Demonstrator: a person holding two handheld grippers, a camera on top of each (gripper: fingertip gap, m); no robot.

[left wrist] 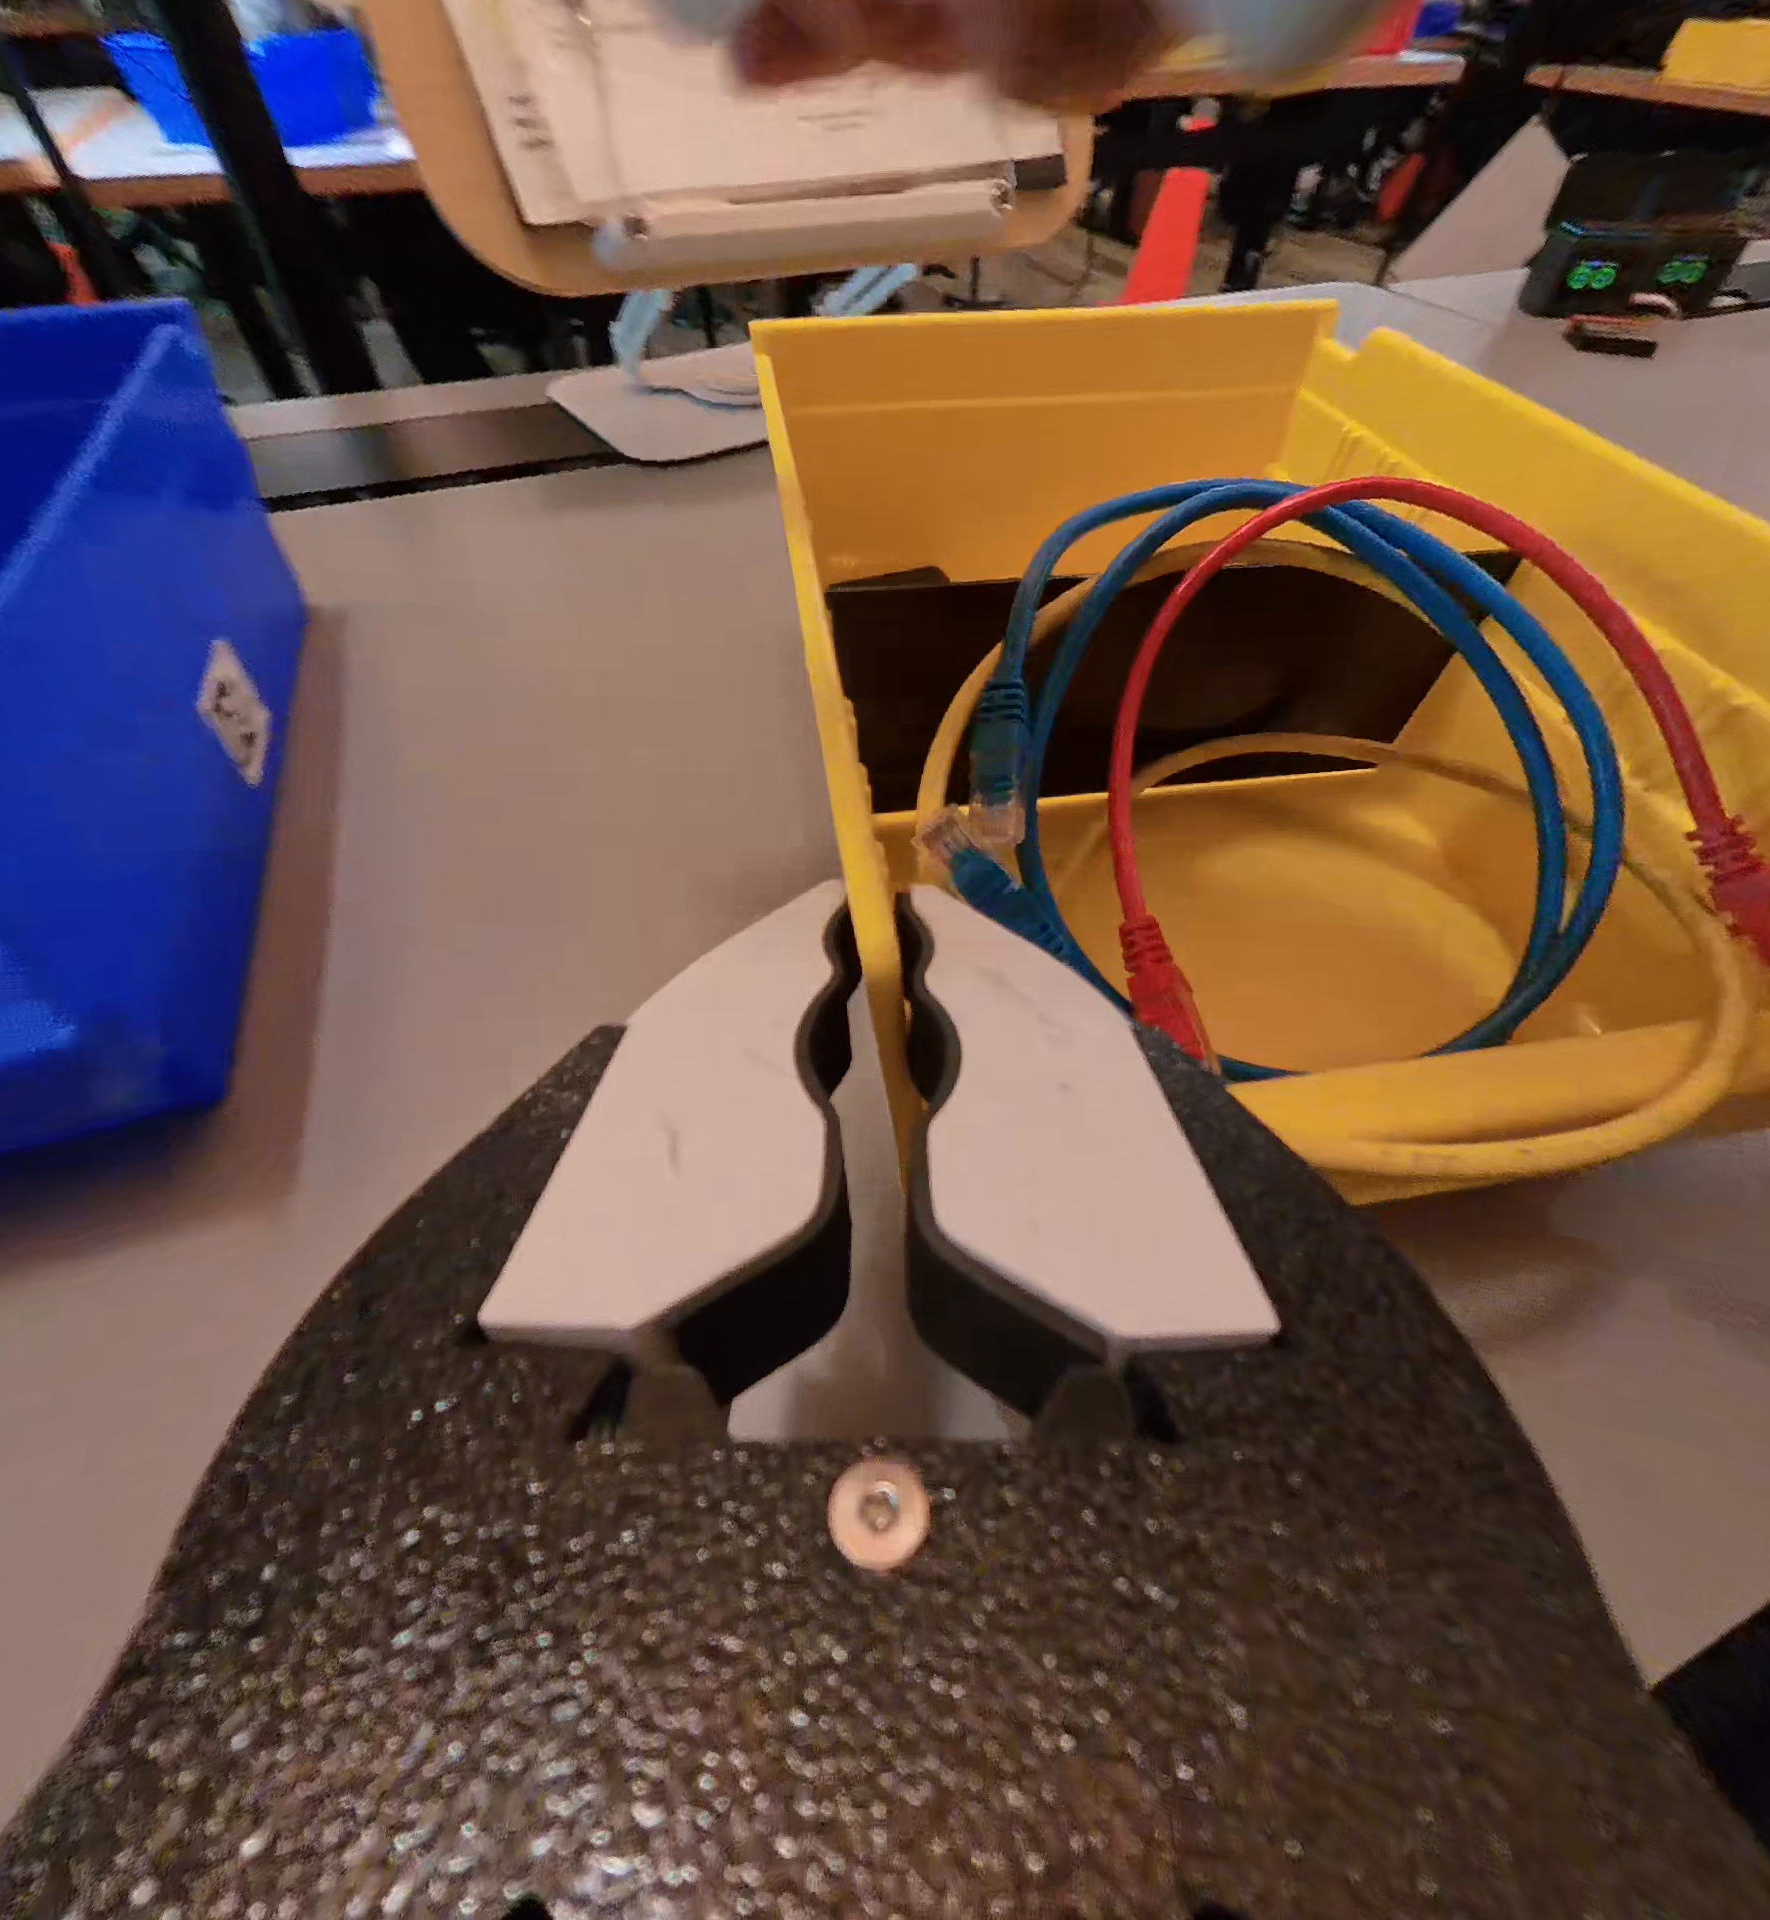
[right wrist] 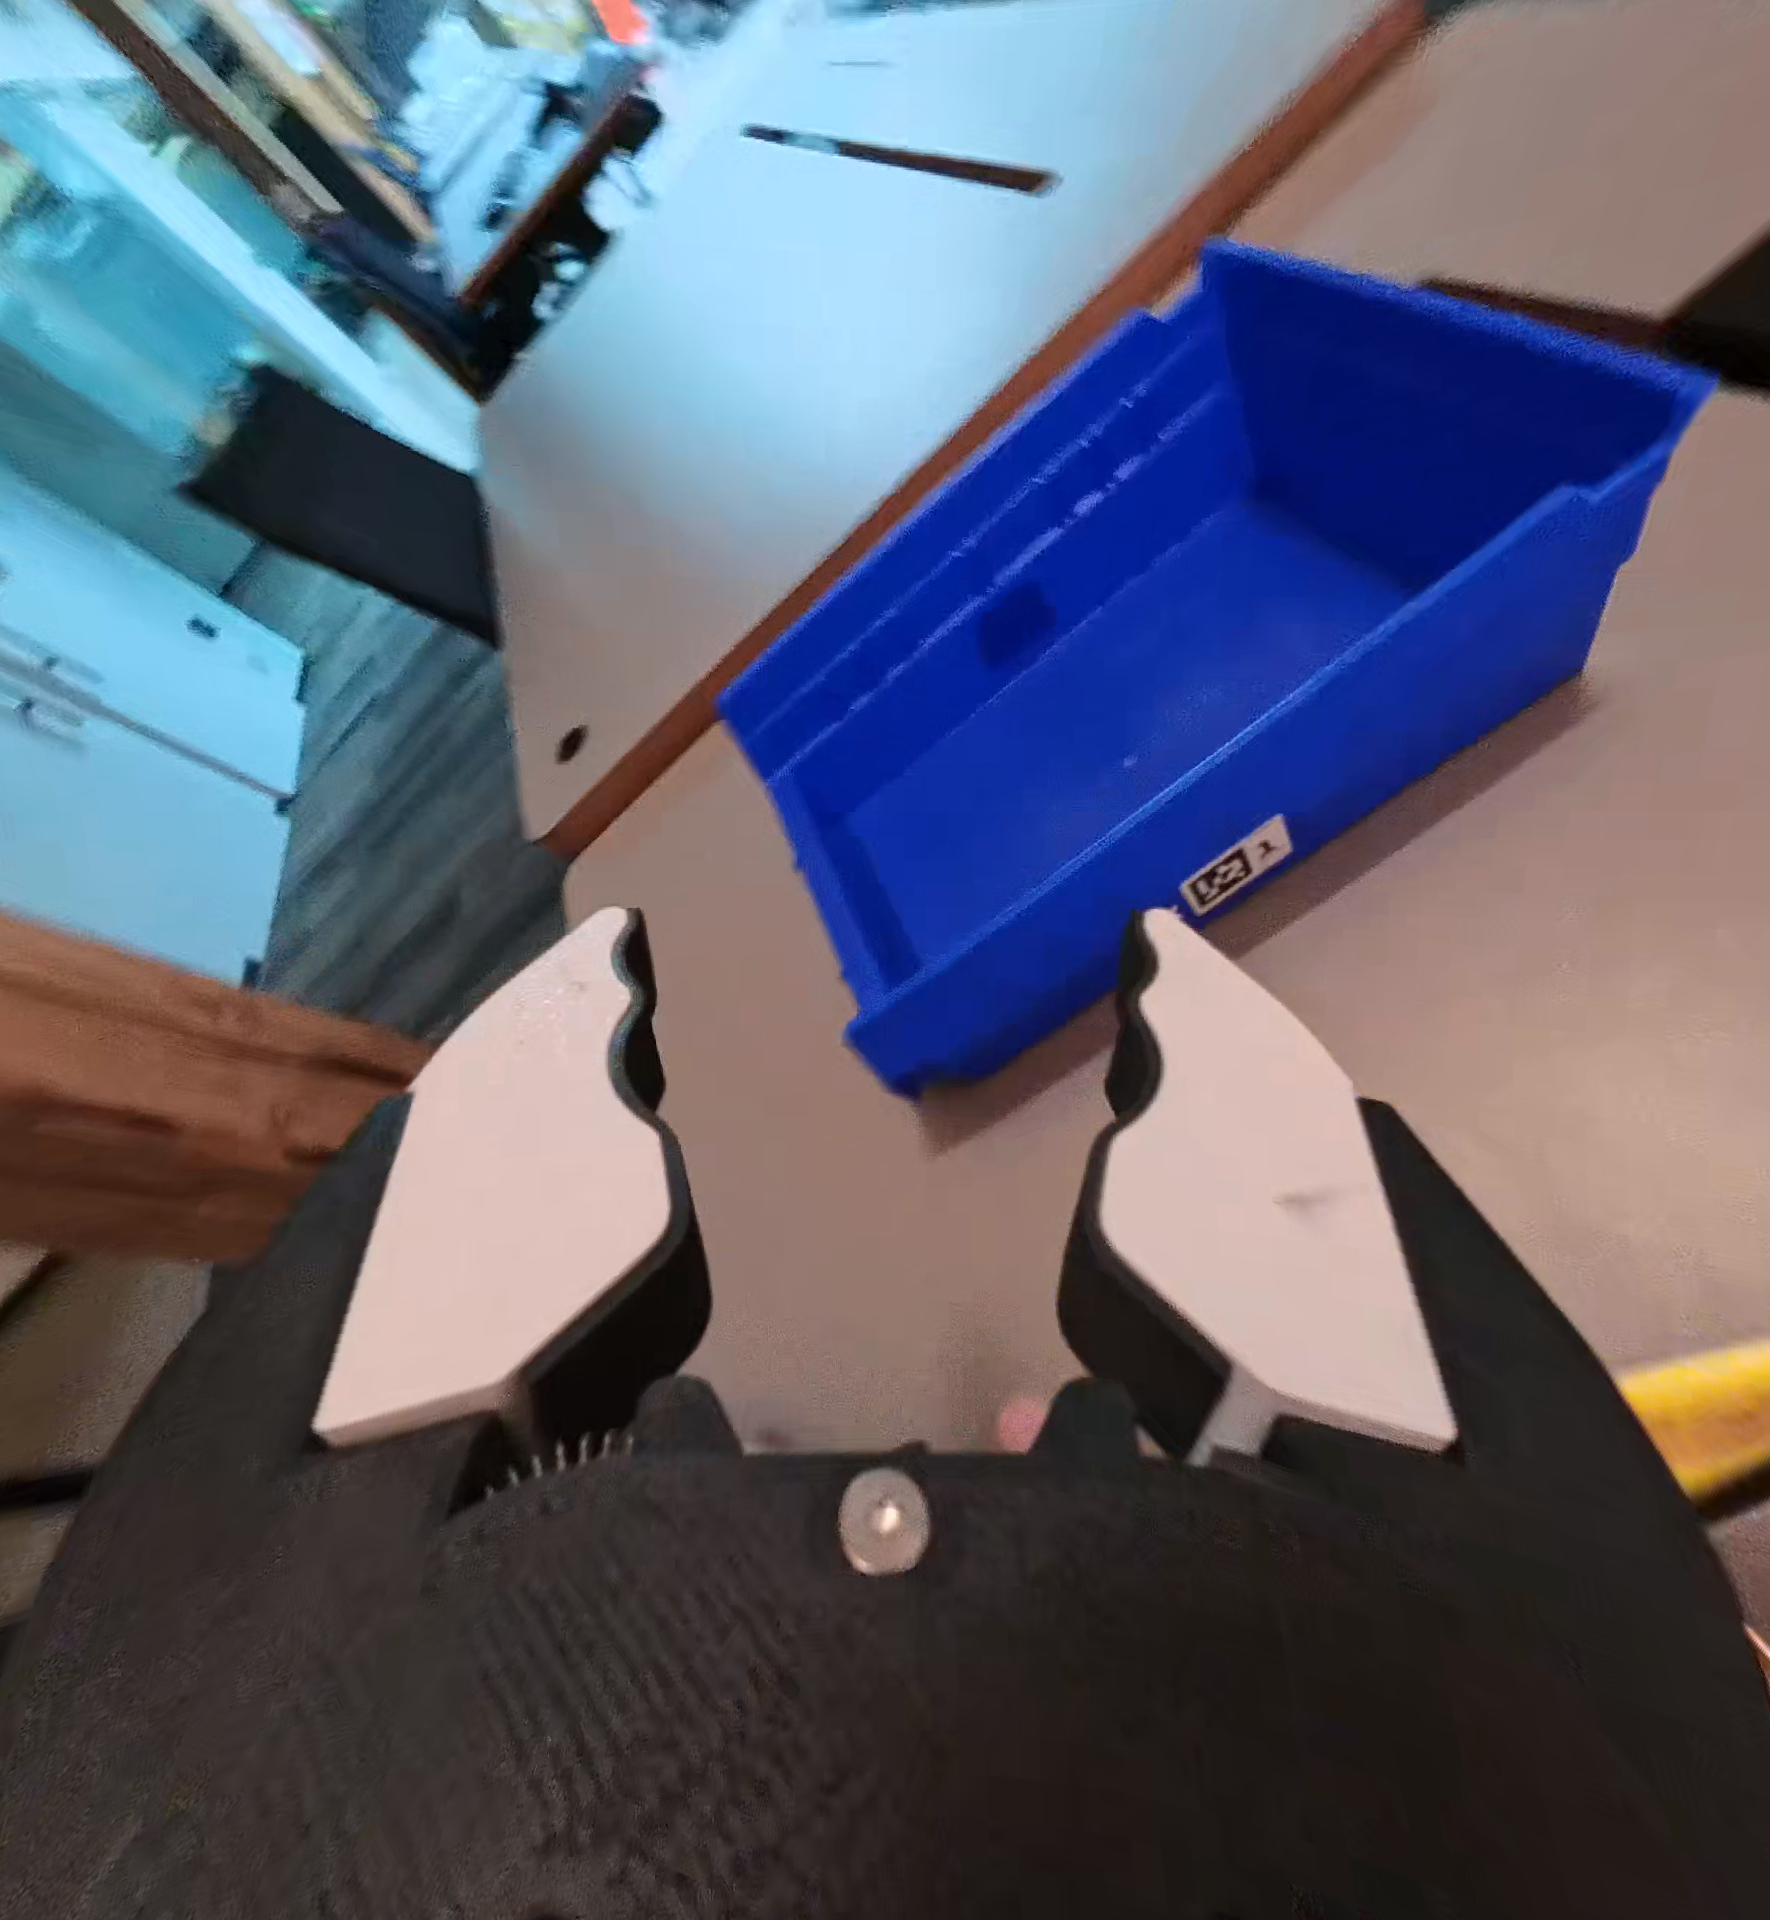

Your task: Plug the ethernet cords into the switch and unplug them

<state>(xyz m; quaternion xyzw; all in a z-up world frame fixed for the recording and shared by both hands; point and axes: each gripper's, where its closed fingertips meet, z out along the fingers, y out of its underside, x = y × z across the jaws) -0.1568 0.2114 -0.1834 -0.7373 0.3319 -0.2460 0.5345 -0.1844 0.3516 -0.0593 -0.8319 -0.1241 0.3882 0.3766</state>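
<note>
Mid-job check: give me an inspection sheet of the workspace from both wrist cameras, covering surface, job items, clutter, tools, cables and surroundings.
Surface: grey table, mostly bare between the bins.
Job's things: yellow bin holds the cords and a black box at the back, possibly the switch; no ports visible.
Clutter: blue bin, nothing seen inside.
Grippers: left tool closed on the yellow bin's side wall; right tool open, holding nothing, above the table near the blue bin.
Cables: blue cord, red cord and yellow cord coiled loose, none plugged in.
Surroundings: other tables, an orange cone, a clipboard overhead.
</note>
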